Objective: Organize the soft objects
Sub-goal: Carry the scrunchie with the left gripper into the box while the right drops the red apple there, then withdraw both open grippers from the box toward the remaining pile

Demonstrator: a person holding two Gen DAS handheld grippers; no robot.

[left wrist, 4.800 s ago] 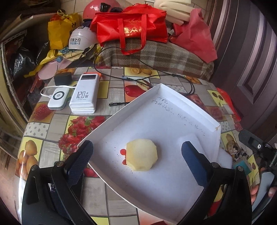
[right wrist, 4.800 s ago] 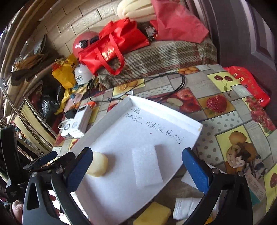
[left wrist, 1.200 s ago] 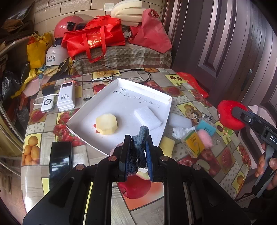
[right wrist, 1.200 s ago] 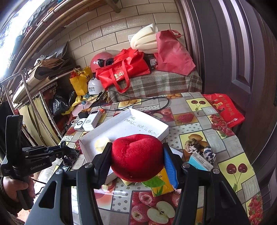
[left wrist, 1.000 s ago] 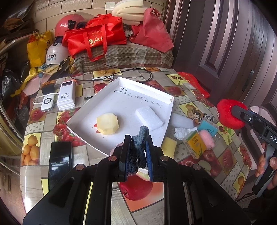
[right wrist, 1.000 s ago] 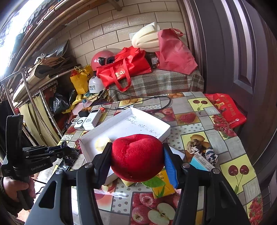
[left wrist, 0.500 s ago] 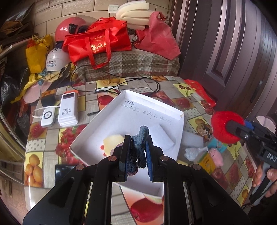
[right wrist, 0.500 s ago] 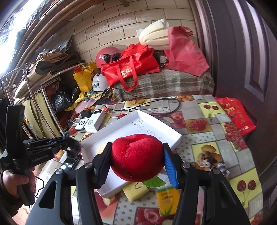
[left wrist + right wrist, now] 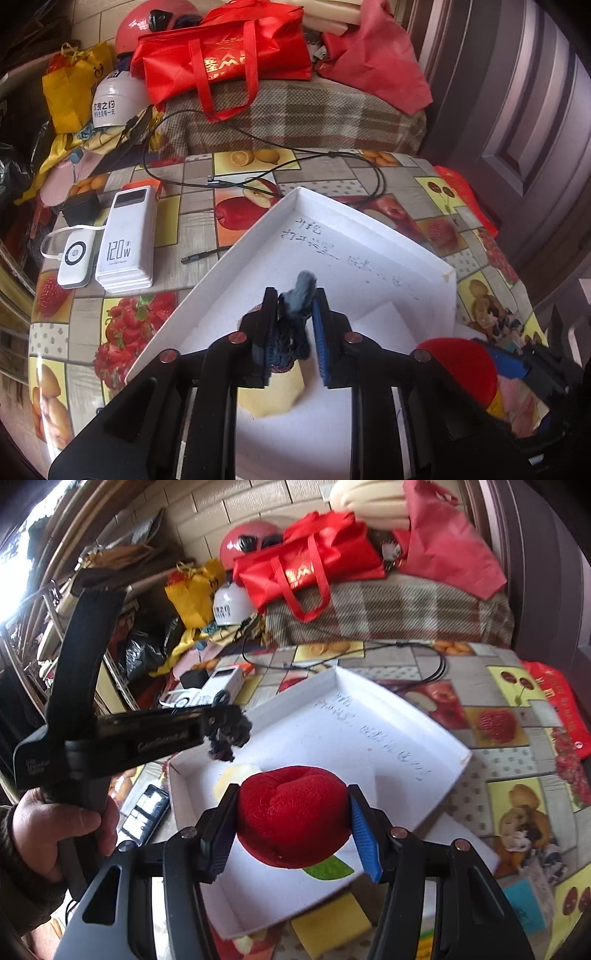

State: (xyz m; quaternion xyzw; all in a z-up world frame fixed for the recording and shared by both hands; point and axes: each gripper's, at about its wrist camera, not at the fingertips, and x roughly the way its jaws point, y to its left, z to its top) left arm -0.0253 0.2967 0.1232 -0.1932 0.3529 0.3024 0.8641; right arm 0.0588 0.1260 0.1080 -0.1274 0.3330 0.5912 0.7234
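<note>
My left gripper point(image 9: 293, 325) is shut on a dark blue knotted rope toy point(image 9: 297, 306) and holds it above the near part of the white tray point(image 9: 258, 236). It also shows in the right wrist view point(image 9: 227, 731). My right gripper point(image 9: 293, 823) is shut on a red plush apple point(image 9: 291, 812), held over the tray point(image 9: 454, 753); the apple shows at lower right in the left wrist view point(image 9: 461, 365). A pale yellow sponge point(image 9: 273, 398) and a white foam block point(image 9: 384, 321) lie in the tray.
Two white power banks point(image 9: 125, 240) and a black cable point(image 9: 258, 177) lie left of and behind the tray. A yellow sponge point(image 9: 328, 923), a phone point(image 9: 144, 812) and small packets point(image 9: 528, 897) lie by the tray's near side. Red bags point(image 9: 221, 59) sit on a checked bench behind.
Both grippers have moved forward and down over the tray, each still holding its object. The red apple has come in close on the left gripper's right.
</note>
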